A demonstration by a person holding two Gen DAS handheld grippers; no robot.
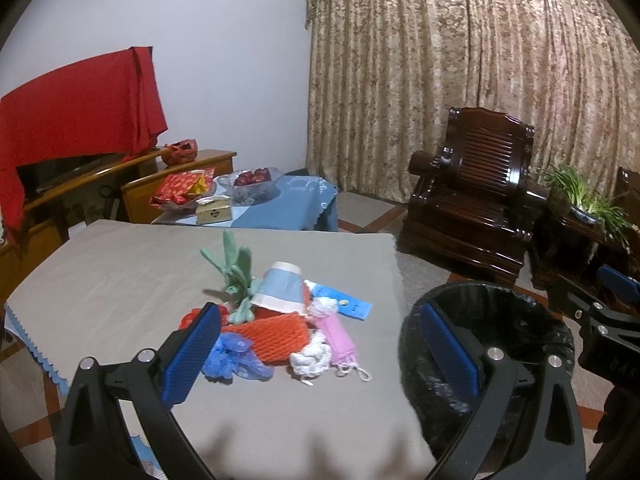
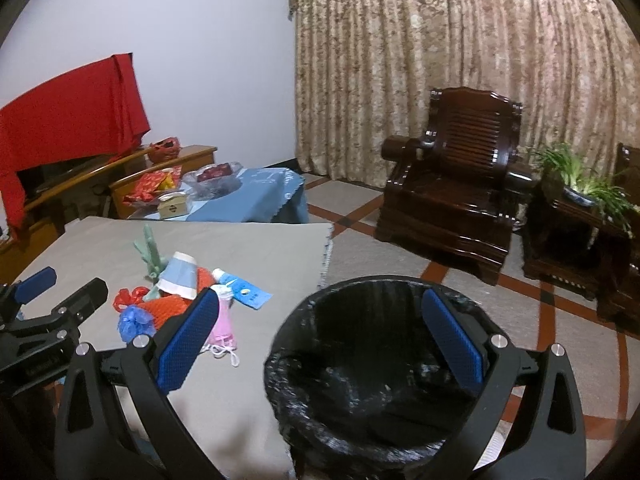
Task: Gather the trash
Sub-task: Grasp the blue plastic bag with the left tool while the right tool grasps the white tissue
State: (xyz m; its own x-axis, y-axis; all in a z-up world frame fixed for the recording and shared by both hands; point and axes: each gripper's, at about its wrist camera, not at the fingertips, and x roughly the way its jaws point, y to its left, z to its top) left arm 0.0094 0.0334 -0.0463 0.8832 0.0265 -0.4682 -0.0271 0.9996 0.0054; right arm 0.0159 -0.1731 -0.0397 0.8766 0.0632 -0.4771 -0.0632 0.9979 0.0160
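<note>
Grey-clothed surface point(image 1: 120, 280) carrying a heap of trash near its middle: pale blue paper cup point(image 1: 280, 288) tipped on its side on top, green rubber glove point(image 1: 236, 272) just behind and to its left, orange foam net point(image 1: 272, 336) in front, crumpled blue plastic bag point(image 1: 232, 360) at the near left touching the net, pink face mask point(image 1: 340, 336) to the right with its ear loops trailing toward the near edge, white knotted rope point(image 1: 312, 356) against the mask, blue printed packet point(image 1: 348, 304) at the far right of the heap, red wrapper point(image 1: 192, 316) at the far left. Black-lined trash bin point(image 2: 372, 368) standing on the floor just beside the right edge of the surface, open-topped, dark scraps visible in the bottom. Left gripper point(image 1: 324, 352) hovering above the near side of the heap, fingers spread wide and gripping nothing, left finger over the red wrapper, right finger over the bin rim. Right gripper point(image 2: 324, 344) poised over the bin mouth, fingers likewise parted wide and empty. Dark wooden armchair point(image 2: 452, 176) far right before a patterned curtain point(image 2: 440, 60), potted plant point(image 2: 580, 180) beside it. Blue-clothed low table point(image 1: 292, 200) beyond the surface, bearing a glass bowl and boxes
</note>
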